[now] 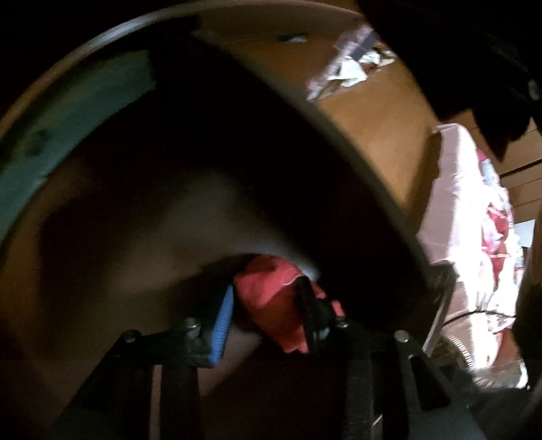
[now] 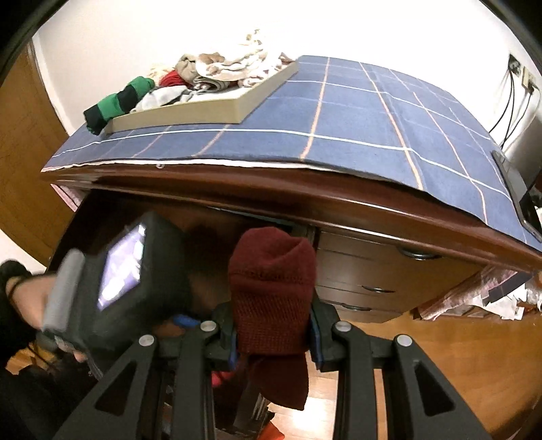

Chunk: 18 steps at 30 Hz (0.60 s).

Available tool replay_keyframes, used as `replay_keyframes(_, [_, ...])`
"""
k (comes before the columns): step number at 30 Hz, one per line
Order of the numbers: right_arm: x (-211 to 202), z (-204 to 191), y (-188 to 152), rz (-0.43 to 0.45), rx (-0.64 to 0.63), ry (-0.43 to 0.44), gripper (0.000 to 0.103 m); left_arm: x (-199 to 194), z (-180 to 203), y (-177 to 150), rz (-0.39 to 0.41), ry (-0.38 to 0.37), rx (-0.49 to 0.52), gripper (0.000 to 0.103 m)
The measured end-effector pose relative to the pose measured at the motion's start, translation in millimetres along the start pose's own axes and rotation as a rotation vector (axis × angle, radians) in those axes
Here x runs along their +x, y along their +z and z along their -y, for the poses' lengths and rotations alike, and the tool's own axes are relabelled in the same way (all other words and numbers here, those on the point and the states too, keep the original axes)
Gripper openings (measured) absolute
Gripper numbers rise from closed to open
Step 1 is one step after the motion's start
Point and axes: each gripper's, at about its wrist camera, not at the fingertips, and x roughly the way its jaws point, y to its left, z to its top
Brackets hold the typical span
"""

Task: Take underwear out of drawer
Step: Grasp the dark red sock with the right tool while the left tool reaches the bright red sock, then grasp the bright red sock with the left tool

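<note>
Your right gripper [image 2: 272, 335] has its fingers closed on a dark red knit garment [image 2: 271, 291], held up in front of the desk [image 2: 372, 216]. Your left gripper [image 1: 267, 304] reaches down into the dark drawer [image 1: 142, 216]; its fingers grip a pink-red garment [image 1: 271, 291], which lies in the drawer's near part. The blue pad [image 1: 222, 325] of one finger shows at the garment's left.

The desk is dark polished wood, its top covered by a blue checked cloth [image 2: 355, 111]. At the far left of the cloth stands a beige tray [image 2: 189, 111] piled with clothes [image 2: 216, 71], a green-and-black piece hanging over its left end. Closed drawers [image 2: 369, 281] with metal handles sit at the right of the desk front. The wall [image 2: 372, 30] behind is white; cables hang at far right. The floor [image 2: 423, 342] is brown wood, with crumpled paper at right. The left view is blurred and mostly dark.
</note>
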Motion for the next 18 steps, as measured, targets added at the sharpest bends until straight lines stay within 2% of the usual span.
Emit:
replay_keyframes(4, [5.0, -8.3, 0.3, -0.002, -0.001, 0.033, 0.033, -26.1, -36.3, -32.3, 0.037, 0.158, -0.027, 0.036])
replay_keyframes(8, [16.9, -17.7, -1.4, -0.019, 0.007, 0.071, 0.033, -50.1, -56.8, -62.9, 0.086, 0.155, -0.085, 0.037])
replay_keyframes(10, [20.7, -22.2, -1.8, -0.025, 0.010, 0.086, 0.033, -61.1, -60.8, -73.3, 0.109, 0.178, -0.095, 0.046])
replay_keyframes(12, [21.8, -26.7, -1.0, -0.026, 0.008, 0.096, 0.033, -67.6, -60.2, -81.4, 0.141, 0.189, -0.106, 0.073])
replay_keyframes(14, [21.7, -31.3, 0.9, -0.025, 0.012, 0.112, 0.033, -67.1, -58.1, -84.2, 0.151, 0.196, -0.114, 0.079])
replay_keyframes(18, [20.8, -40.3, 1.1, -0.024, 0.004, 0.134, 0.033, -55.8, -58.6, -77.4, 0.106, 0.202, -0.116, 0.079])
